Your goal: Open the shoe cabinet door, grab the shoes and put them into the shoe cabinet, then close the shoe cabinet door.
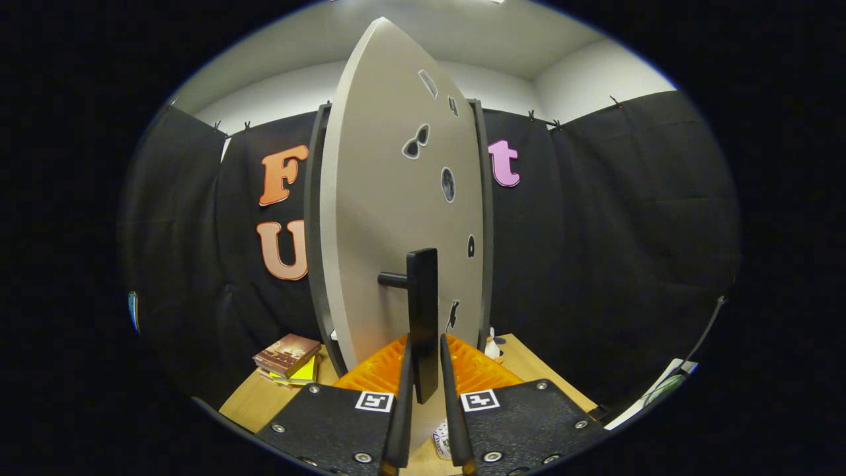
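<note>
Grey cabinet door point(390, 218) stands swung out, edge-on, w/ stickers on it. Its black handle point(423, 317) sits between the 2 fingers point(402, 403) of the hand-held gripper point(426, 423). Fingers are close on both sides of the handle, but can't tell if they press it. Books point(287, 357) lie on the wood tabletop point(264, 400), left of the door.

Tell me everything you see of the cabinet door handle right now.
The handle is a flat, matte black upright bar, looking like painted metal or plastic, fixed to the pale grey cabinet door by a short black round post. It stands vertical, off the door's face. Its lower end sits between the gripper jaws, which stand close on either side; whether both press on it I cannot tell.
</note>
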Demonstrator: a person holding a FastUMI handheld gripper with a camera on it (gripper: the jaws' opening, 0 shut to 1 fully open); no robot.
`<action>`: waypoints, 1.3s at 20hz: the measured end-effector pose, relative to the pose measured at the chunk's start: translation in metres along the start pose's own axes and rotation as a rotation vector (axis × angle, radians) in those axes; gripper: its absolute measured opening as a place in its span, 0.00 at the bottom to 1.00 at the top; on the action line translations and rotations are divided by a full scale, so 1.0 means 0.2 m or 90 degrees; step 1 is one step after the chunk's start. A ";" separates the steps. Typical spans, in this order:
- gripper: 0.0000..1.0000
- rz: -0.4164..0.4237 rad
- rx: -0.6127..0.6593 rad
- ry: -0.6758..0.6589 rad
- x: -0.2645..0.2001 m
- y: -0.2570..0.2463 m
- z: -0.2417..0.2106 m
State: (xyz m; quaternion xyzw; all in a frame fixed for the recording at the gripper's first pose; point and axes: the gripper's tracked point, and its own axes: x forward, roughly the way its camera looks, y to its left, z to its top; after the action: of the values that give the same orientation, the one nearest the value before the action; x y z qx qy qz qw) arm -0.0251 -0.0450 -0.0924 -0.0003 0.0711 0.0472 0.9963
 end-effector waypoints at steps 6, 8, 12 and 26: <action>0.23 -0.082 -0.012 -0.002 -0.05 -0.27 0.00; 0.23 -0.112 -0.019 0.000 -0.07 -0.37 -0.01; 0.18 -0.144 0.014 -0.001 -0.07 -0.59 -0.03; 0.38 -0.208 0.026 -0.028 -0.29 -0.64 0.03</action>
State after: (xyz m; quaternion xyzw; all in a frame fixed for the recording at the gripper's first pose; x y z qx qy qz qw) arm -0.0700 -0.1780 -0.0796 0.0091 0.0493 -0.1167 0.9919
